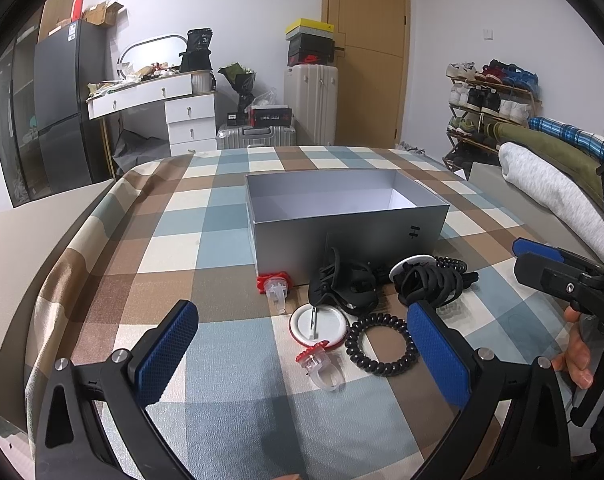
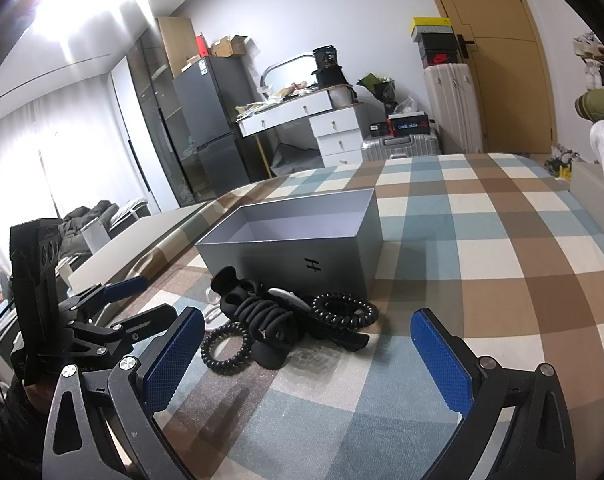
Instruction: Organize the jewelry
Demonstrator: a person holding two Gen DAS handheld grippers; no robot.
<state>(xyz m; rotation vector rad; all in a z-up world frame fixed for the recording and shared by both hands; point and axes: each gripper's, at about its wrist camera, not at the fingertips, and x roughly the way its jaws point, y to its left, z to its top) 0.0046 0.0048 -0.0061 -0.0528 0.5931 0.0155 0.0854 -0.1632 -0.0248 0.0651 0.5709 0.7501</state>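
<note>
An open grey box stands on the checked cloth; it also shows in the right wrist view. In front of it lie a black claw clip, a black scrunchie, a black coil hair tie, a round white badge and two red-topped clear toy rings. My left gripper is open just above the near ring and badge. My right gripper is open and empty, a little short of the black pile.
The checked cloth covers the table. Rolled blankets lie at the right. A second coil tie sits by the box corner. The right gripper shows in the left wrist view at the right edge.
</note>
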